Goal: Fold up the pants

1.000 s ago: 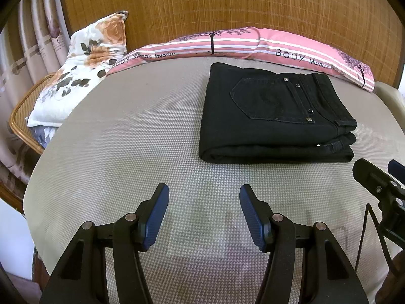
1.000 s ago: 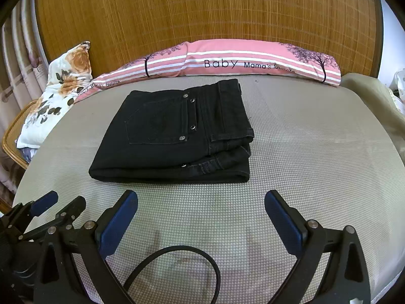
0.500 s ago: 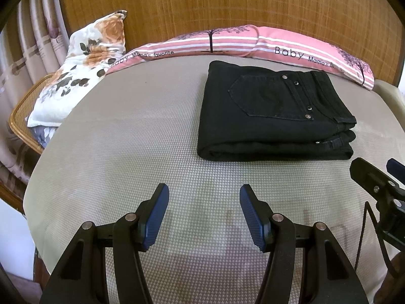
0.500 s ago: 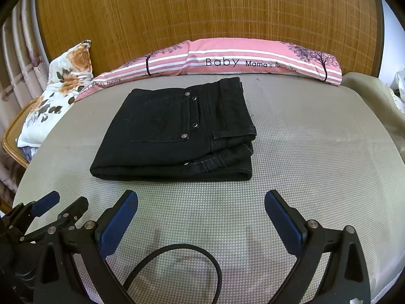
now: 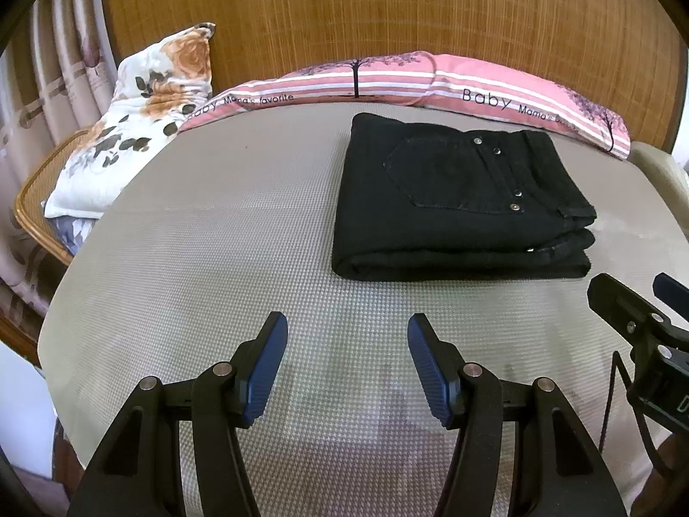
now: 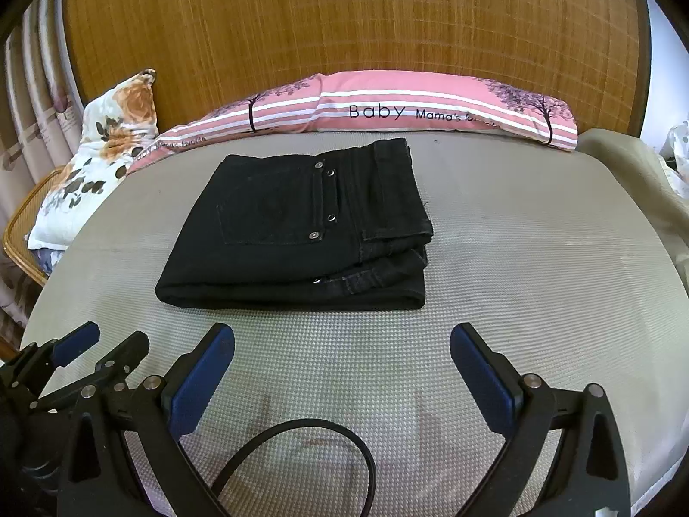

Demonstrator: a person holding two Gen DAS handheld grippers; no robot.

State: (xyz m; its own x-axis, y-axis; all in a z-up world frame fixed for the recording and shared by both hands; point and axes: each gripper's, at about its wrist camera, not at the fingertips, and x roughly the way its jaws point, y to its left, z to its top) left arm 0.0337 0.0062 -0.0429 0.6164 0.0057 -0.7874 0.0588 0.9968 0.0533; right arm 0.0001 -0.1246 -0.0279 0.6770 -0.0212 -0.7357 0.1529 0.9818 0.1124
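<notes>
Black pants lie folded into a compact rectangle on the grey mat, back pocket and rivets facing up. My left gripper hovers open over bare mat in front of the pants, to their left, with nothing between its blue pads. In the right wrist view the same folded pants rest just beyond my right gripper, which stands wide open and empty. The left gripper's fingertips show at the lower left of that view. The right gripper's fingers show at the right edge of the left wrist view.
A long pink striped pillow lies along the back against a bamboo-mat wall. A floral pillow sits at the back left beside a wicker chair. A black cable loops under the right gripper. A beige cloth drapes at the right.
</notes>
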